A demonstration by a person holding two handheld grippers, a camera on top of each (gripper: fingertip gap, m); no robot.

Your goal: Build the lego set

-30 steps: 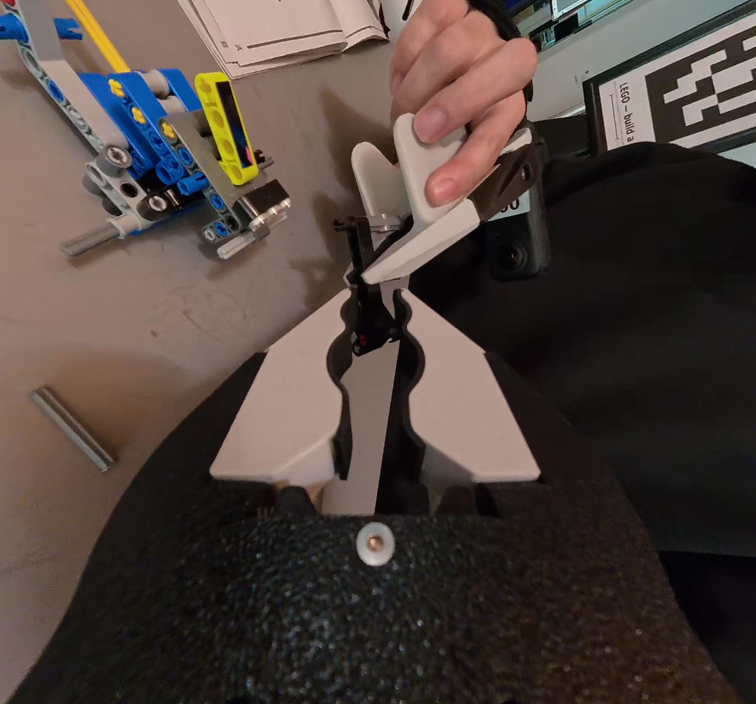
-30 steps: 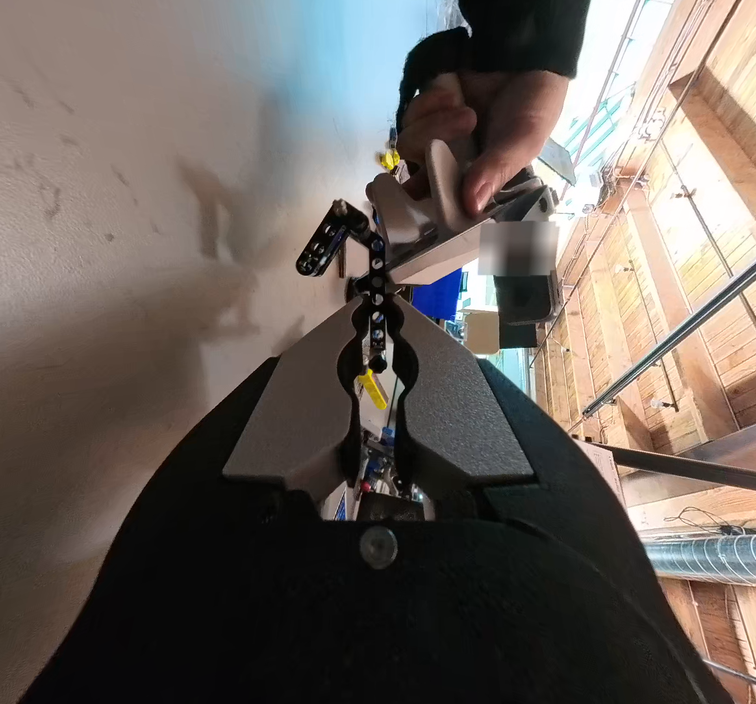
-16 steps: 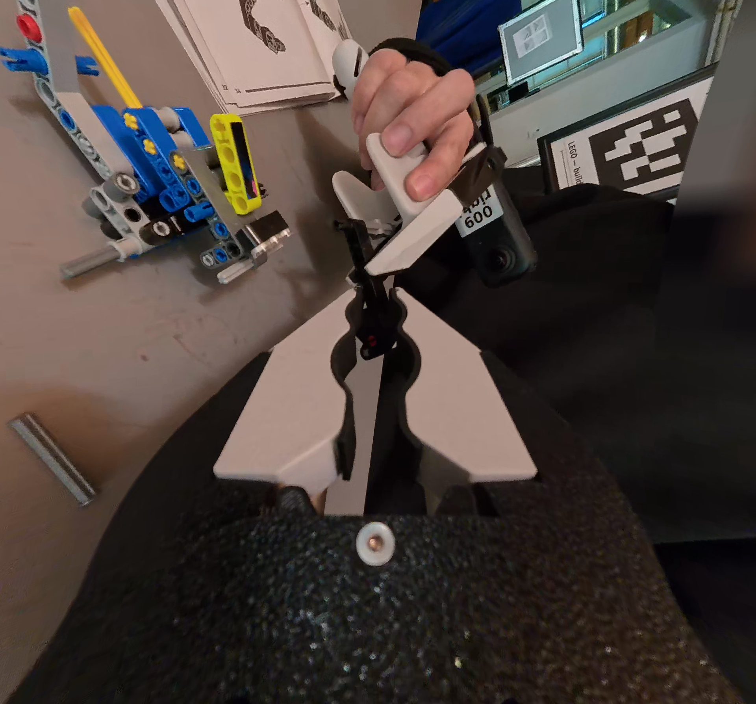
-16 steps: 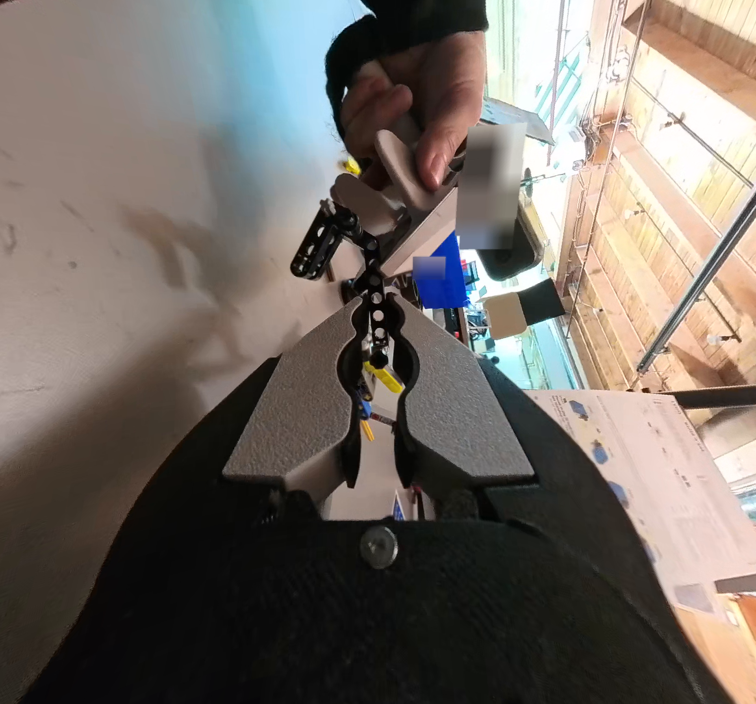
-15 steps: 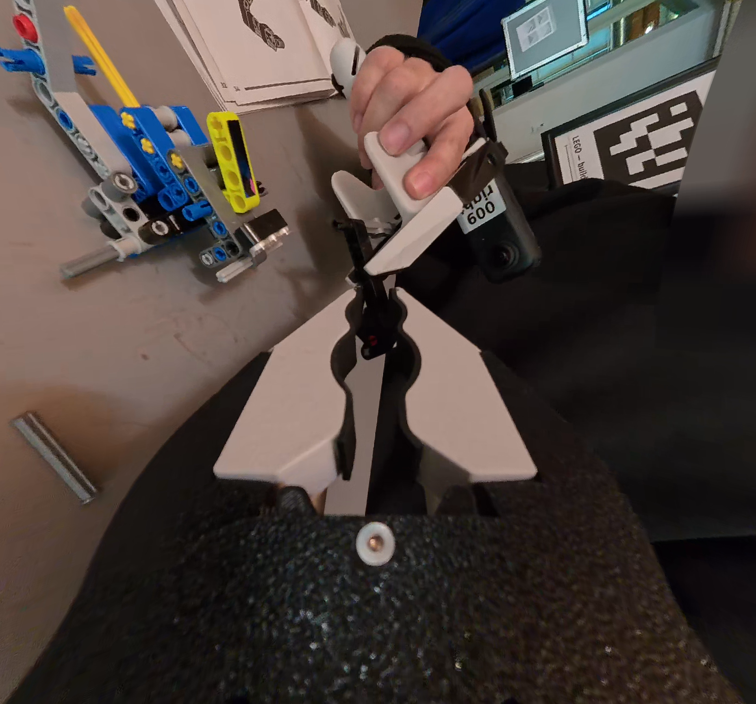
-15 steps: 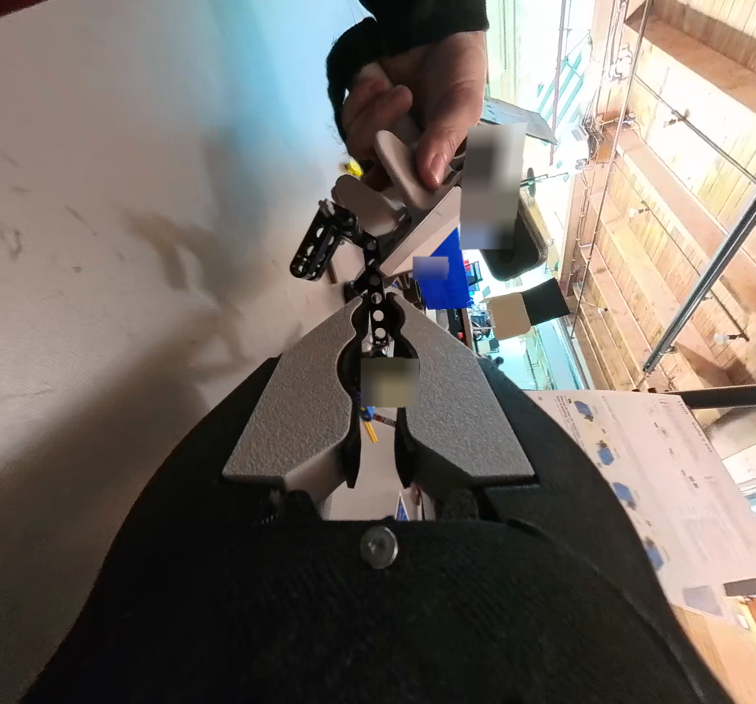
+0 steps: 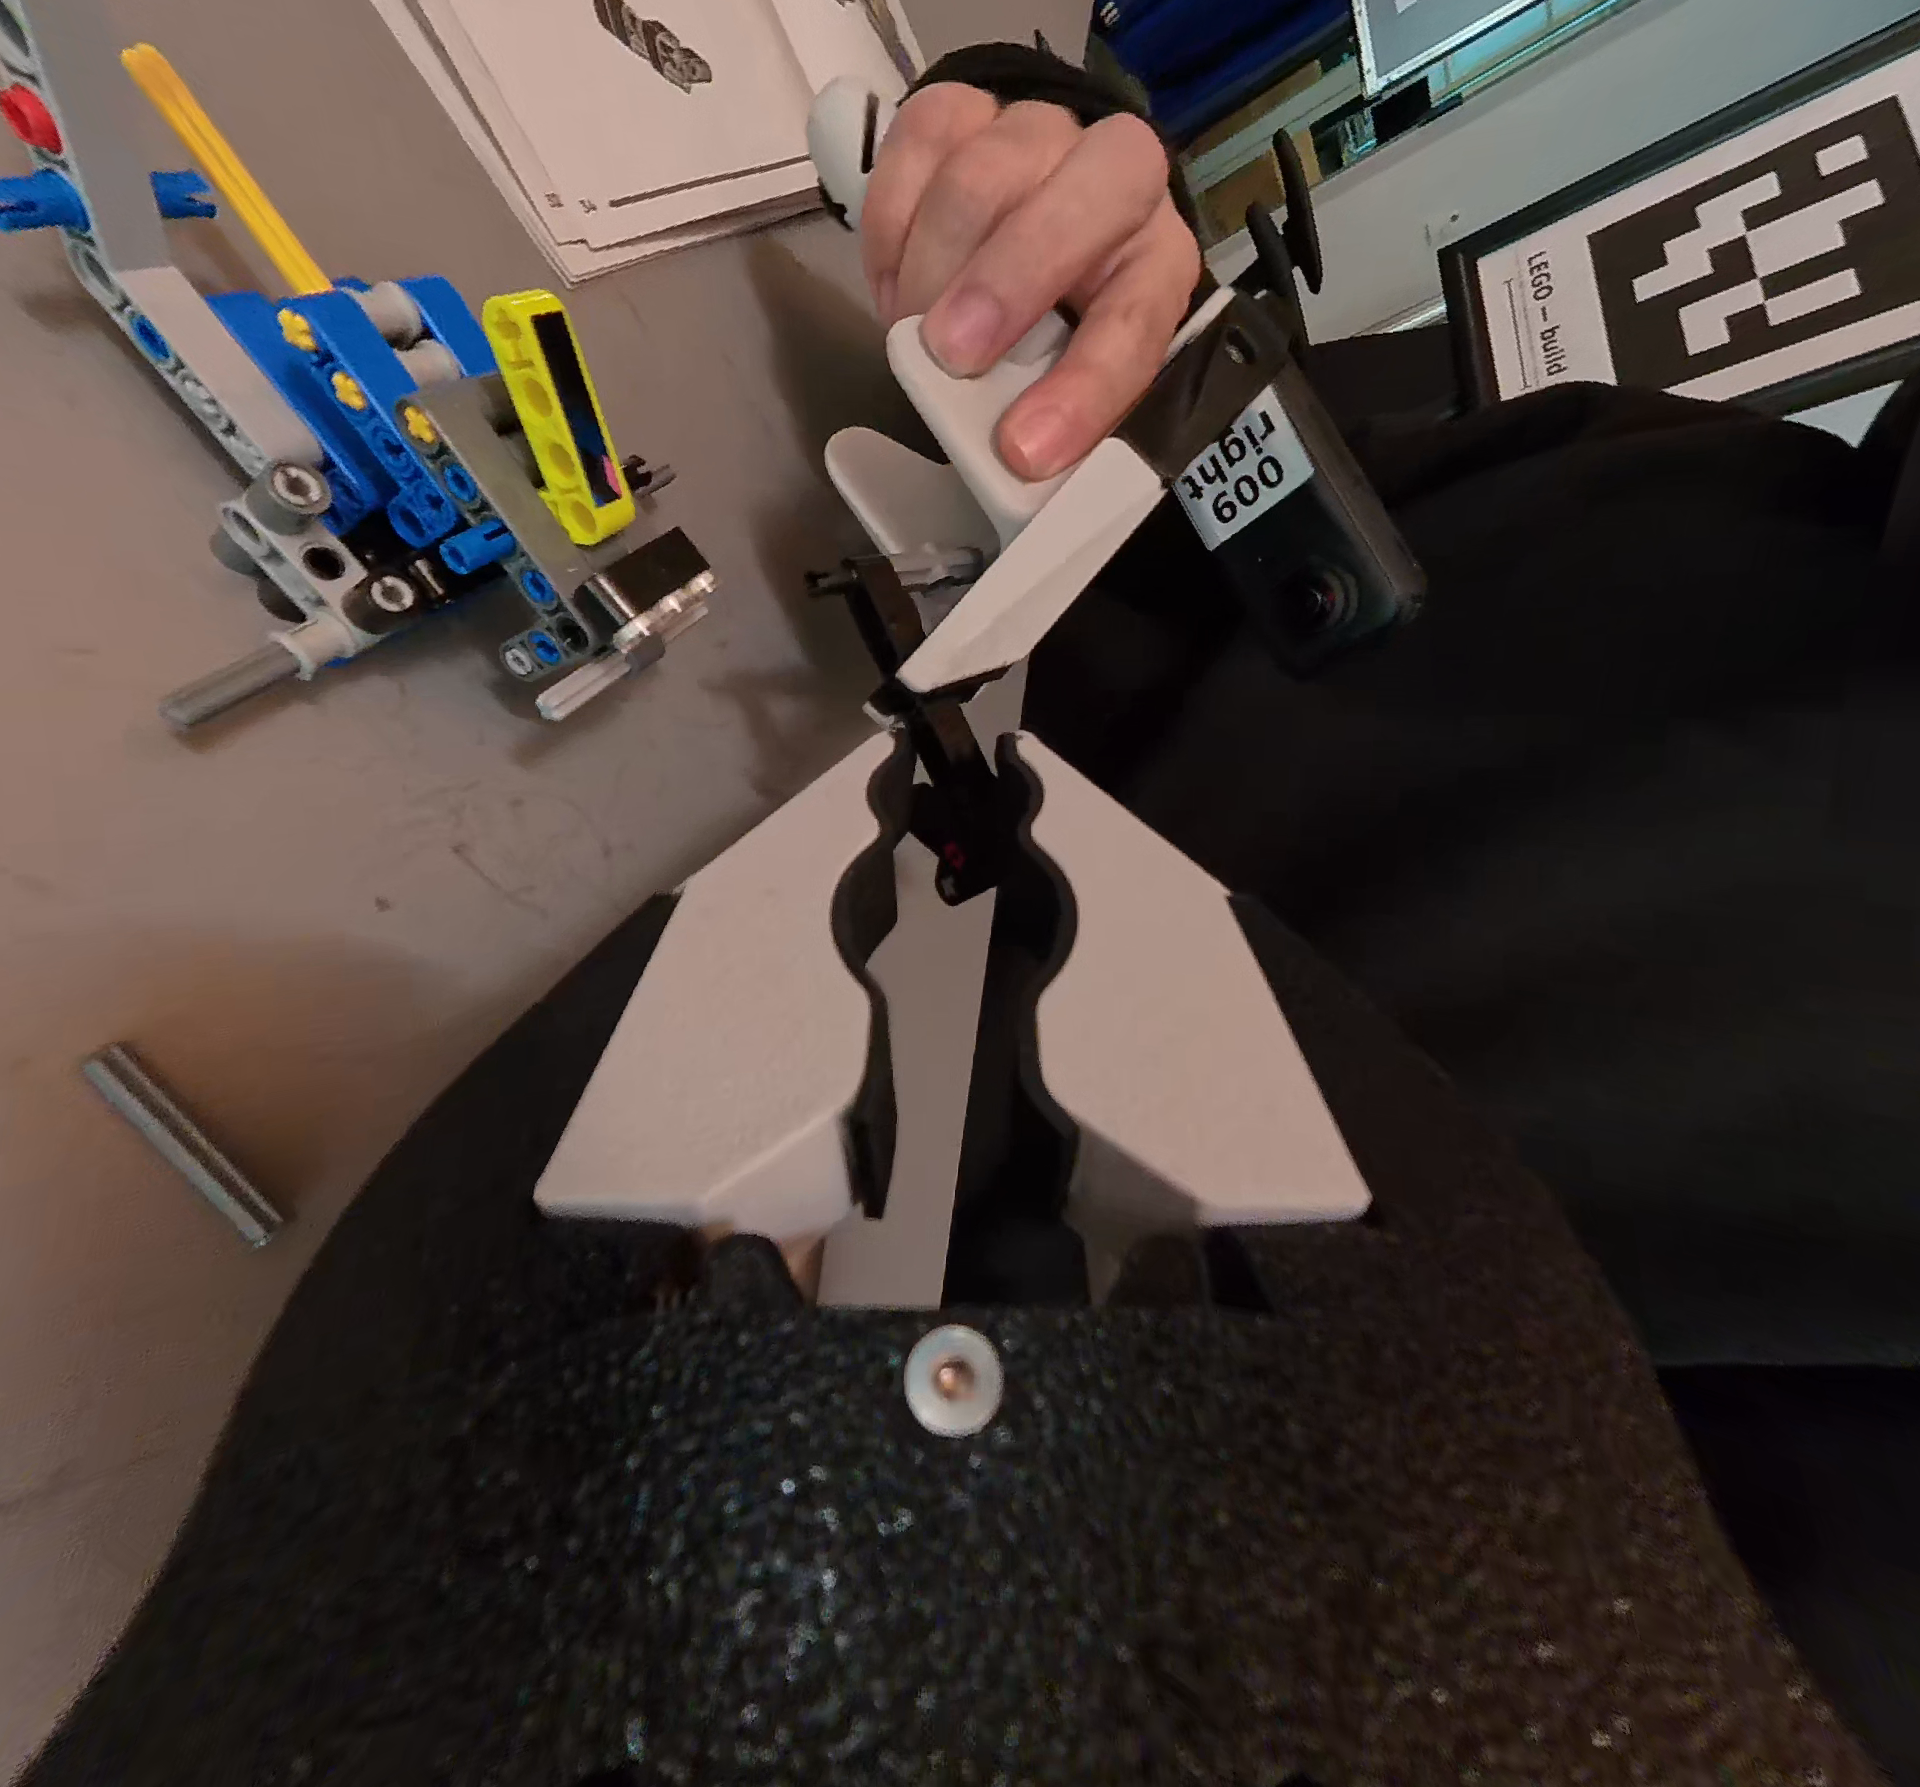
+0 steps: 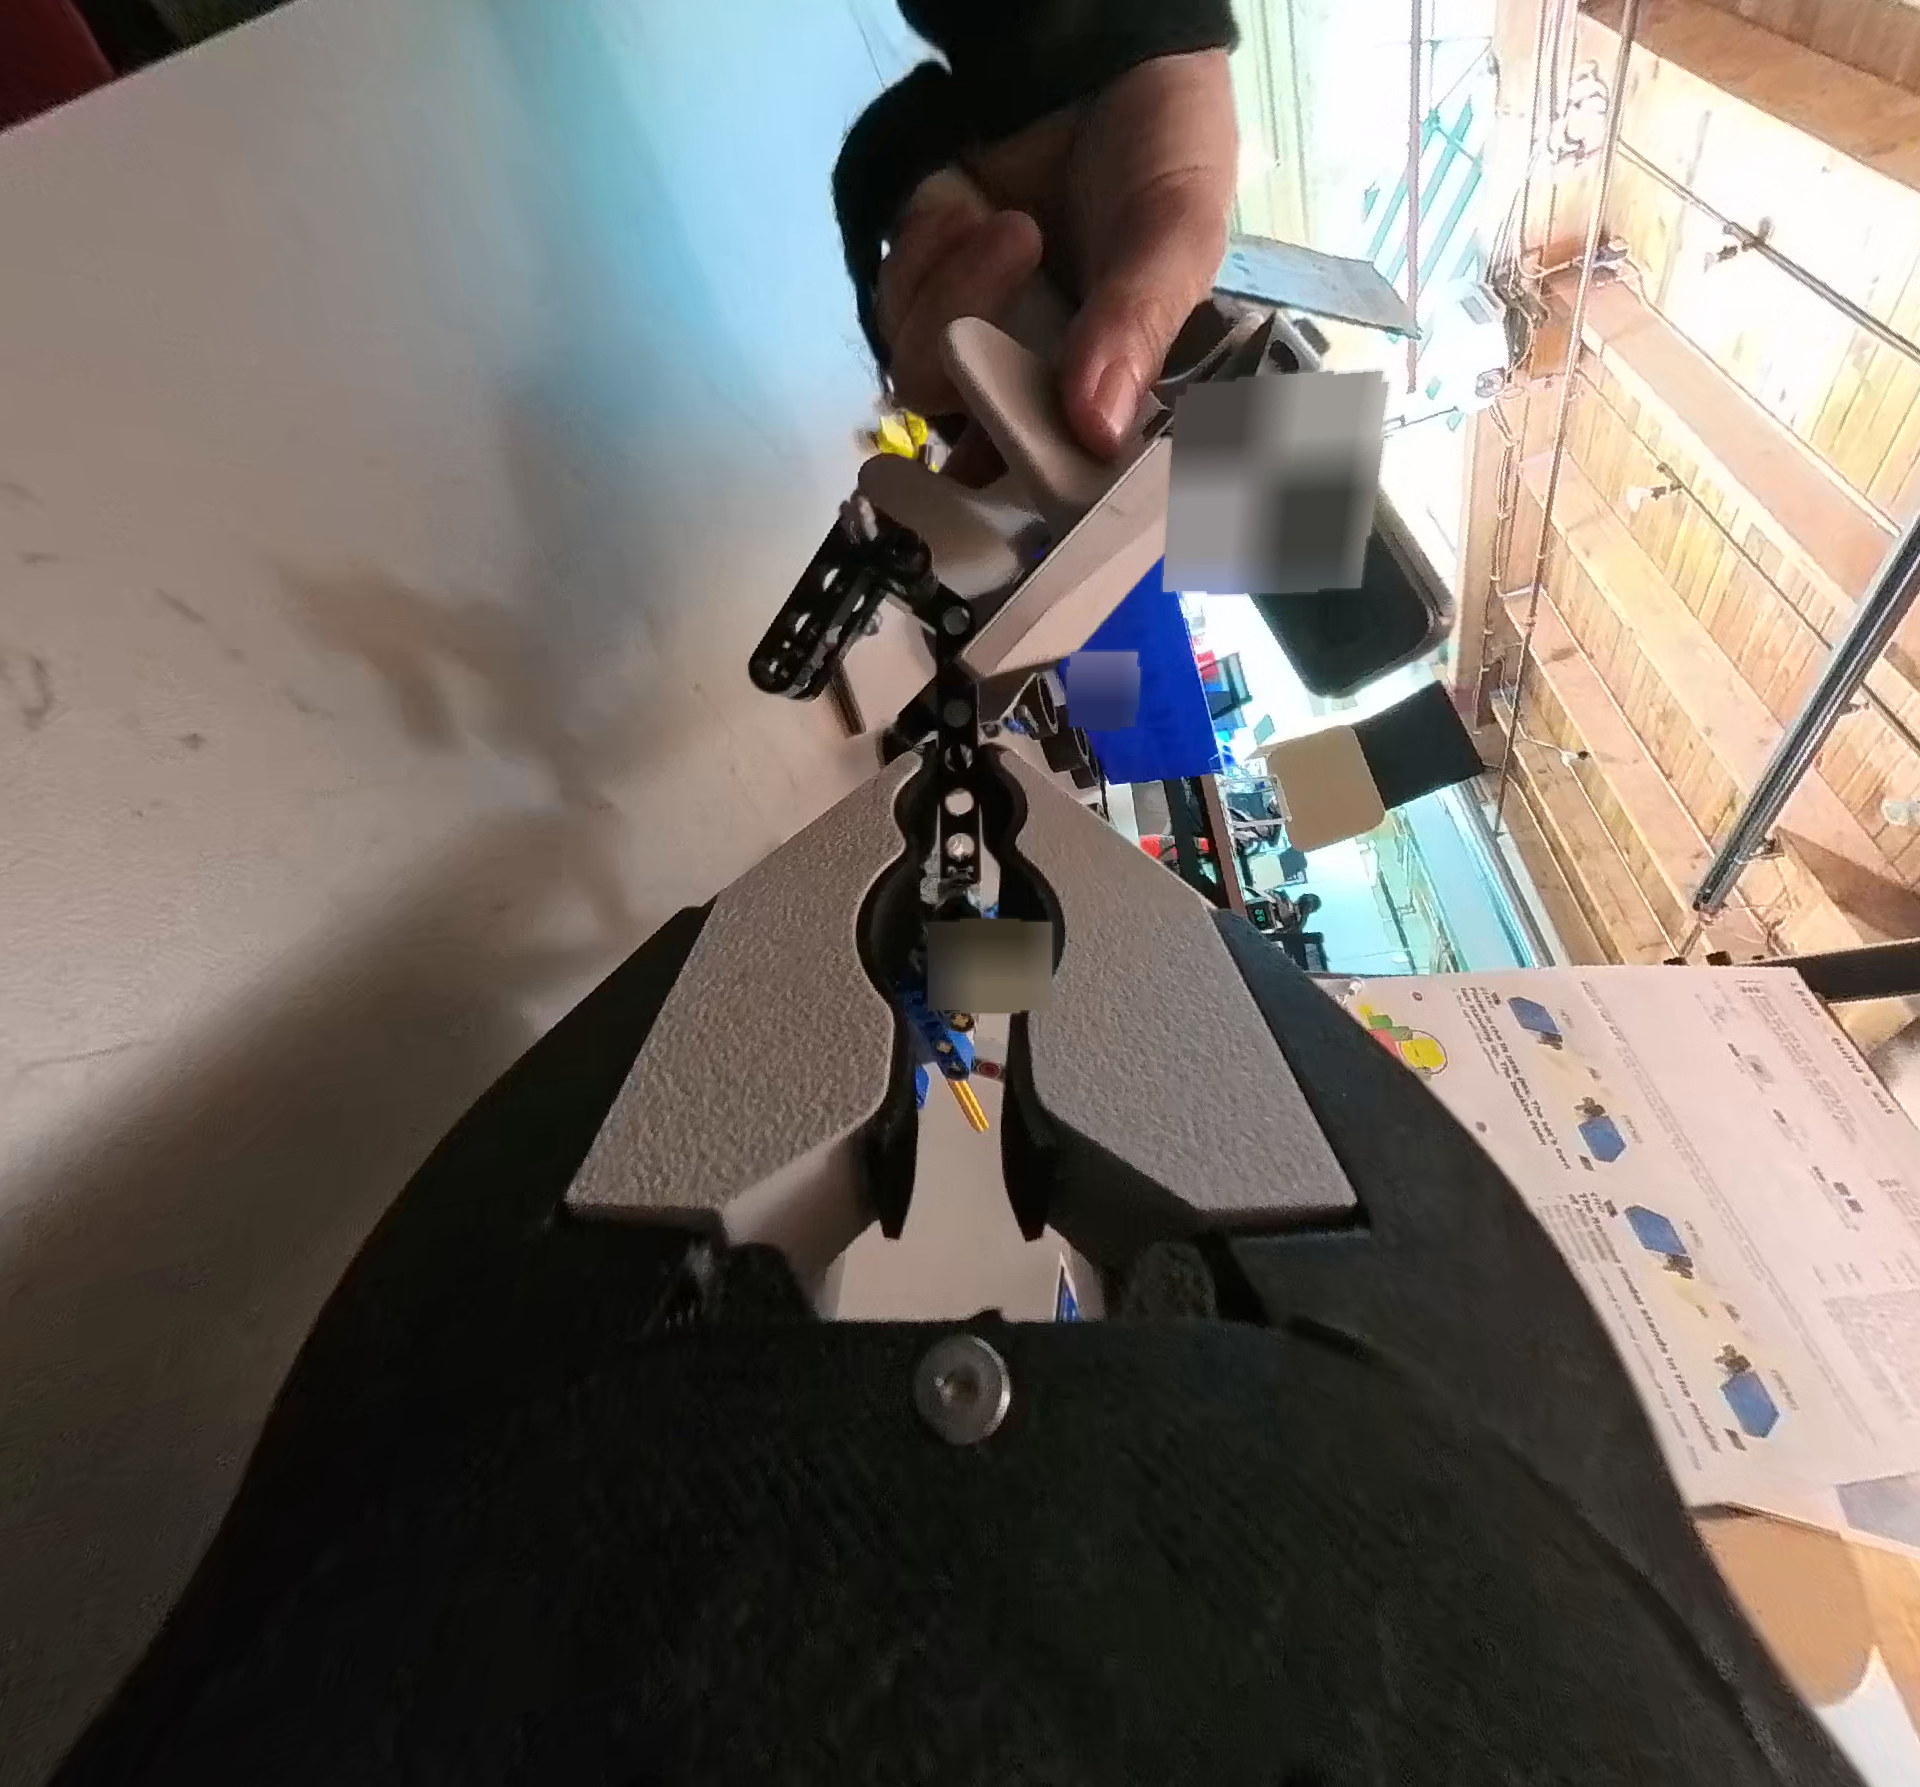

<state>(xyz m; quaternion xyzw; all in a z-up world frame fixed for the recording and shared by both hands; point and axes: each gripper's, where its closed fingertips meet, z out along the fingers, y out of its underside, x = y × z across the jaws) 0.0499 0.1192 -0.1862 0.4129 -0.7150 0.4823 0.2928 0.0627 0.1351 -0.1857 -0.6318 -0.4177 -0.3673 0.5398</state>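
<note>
The left gripper [image 7: 951, 781] is closing its pale fingers [image 7: 774, 916] on a black beam piece [image 7: 951, 807], pads pressing both its sides. Just beyond, the right gripper [image 7: 940, 677], gripped by a hand [image 7: 1013, 251], is pinching the far part of that same black piece. On the grey table [image 7: 312, 854], a blue, yellow and grey brick model [image 7: 416, 459] is lying far left, an open instruction booklet [image 7: 623, 44] is resting beyond it, and a grey rod [image 7: 182, 1143] is lying near left. A black garment [image 7: 1558, 854] is filling the right.

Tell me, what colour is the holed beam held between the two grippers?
The holed beam is black, seen best in the right wrist view.
</note>
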